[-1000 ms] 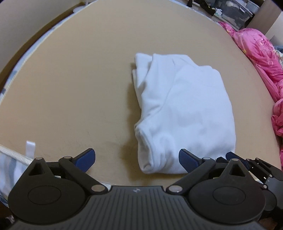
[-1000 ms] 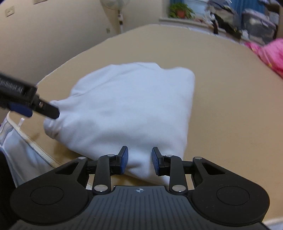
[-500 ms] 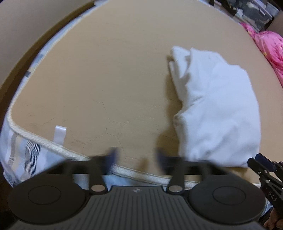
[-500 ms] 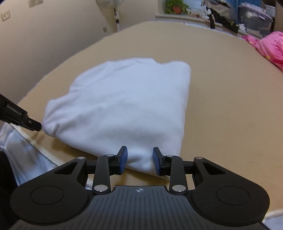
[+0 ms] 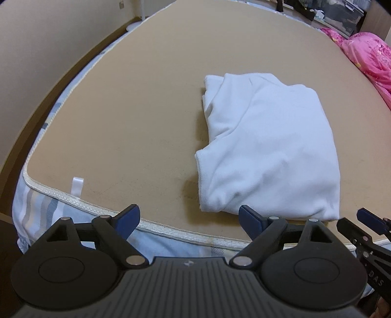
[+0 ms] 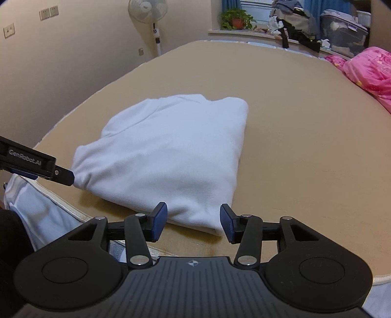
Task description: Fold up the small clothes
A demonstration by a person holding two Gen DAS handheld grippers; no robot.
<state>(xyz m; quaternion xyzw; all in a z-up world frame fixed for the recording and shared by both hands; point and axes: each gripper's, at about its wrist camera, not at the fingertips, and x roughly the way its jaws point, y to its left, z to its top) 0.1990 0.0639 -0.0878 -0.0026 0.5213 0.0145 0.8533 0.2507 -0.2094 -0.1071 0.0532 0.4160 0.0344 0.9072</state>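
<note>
A white garment (image 5: 268, 151) lies folded into a thick rectangle on the tan mattress (image 5: 122, 110), near its front edge. My left gripper (image 5: 188, 212) hovers over that edge, just left of the garment's near left corner; its jaws are opening wide and hold nothing. In the right wrist view the garment (image 6: 166, 151) fills the middle. My right gripper (image 6: 193, 210) hangs just in front of its near corner. Its jaws are opening, and the pads (image 6: 160, 217) stand clear of the cloth. One left fingertip (image 6: 61, 175) reaches in beside the garment's left corner.
A pink blanket (image 5: 366, 56) is heaped at the mattress's right side. White piping (image 5: 171, 227) and a small white tag (image 5: 77, 186) mark the front edge, with striped sheet below. A standing fan (image 6: 147, 12) and cluttered shelves lie beyond the bed.
My right gripper's jaws have spread apart and it has drawn back and up from the garment's corner. The left gripper swung left, narrowed in a blur, then came back with its jaws wide.
</note>
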